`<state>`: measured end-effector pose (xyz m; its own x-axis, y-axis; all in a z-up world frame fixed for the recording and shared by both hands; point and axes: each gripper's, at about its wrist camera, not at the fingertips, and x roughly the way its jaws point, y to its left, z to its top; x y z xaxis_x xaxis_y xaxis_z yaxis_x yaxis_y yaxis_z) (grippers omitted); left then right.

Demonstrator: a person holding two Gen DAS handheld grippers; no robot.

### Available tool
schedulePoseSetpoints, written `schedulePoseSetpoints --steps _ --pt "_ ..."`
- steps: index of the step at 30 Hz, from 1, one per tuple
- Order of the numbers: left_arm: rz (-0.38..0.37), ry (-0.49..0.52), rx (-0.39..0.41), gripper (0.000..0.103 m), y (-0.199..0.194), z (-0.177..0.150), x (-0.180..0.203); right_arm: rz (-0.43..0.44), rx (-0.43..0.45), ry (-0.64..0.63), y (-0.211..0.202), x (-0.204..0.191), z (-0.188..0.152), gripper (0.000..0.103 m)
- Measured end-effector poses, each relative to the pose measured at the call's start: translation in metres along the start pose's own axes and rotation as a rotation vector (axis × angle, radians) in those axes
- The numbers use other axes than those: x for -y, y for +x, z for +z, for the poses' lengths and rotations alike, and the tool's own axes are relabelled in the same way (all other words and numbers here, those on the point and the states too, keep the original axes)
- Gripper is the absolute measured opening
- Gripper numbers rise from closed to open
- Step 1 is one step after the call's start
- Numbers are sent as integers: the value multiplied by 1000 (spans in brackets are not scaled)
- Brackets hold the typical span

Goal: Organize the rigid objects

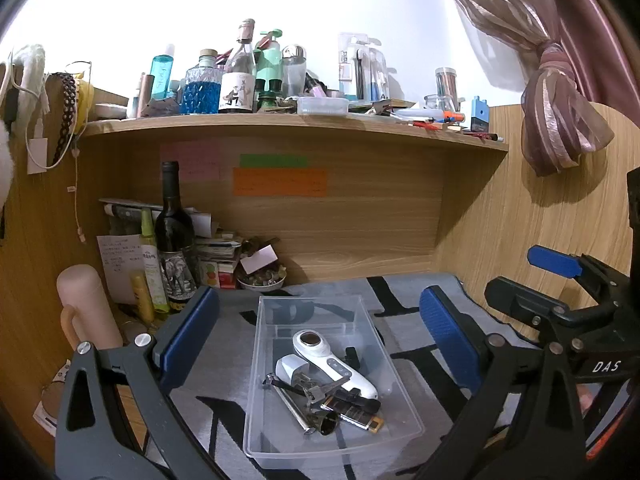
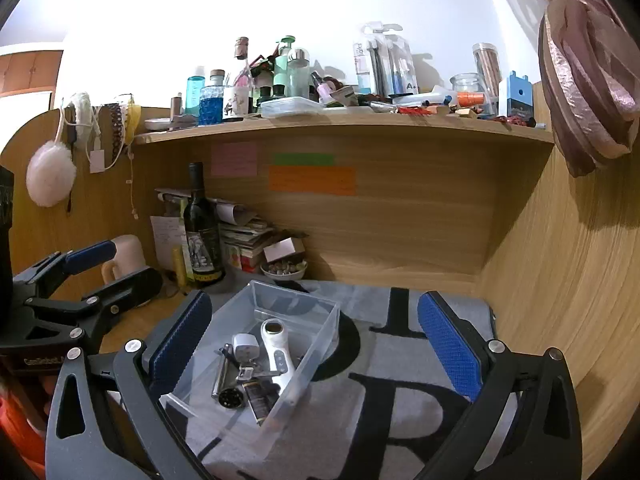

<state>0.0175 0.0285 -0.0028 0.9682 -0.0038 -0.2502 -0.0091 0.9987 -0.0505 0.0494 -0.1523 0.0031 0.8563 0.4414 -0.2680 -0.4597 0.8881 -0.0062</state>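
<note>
A grey mat [image 1: 420, 344] covers the desk under both claws. On it sits a clear bin [image 1: 280, 432], straight ahead of the left claw [image 1: 320, 344] and between its wide-spread, empty fingers; from the right claw [image 2: 316, 344], also wide and empty, it lies ahead toward the left finger. Inside lie a white device [image 1: 332, 364], a white plug [image 1: 290, 368], and small metal tools [image 1: 308, 400].
</note>
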Motion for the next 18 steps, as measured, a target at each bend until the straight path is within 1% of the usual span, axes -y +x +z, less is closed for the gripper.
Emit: schedulePoseSetpoints --steps 18 --pt "2 -8 -11 102 6 -2 -3 5 -4 -1 1 0 0 103"
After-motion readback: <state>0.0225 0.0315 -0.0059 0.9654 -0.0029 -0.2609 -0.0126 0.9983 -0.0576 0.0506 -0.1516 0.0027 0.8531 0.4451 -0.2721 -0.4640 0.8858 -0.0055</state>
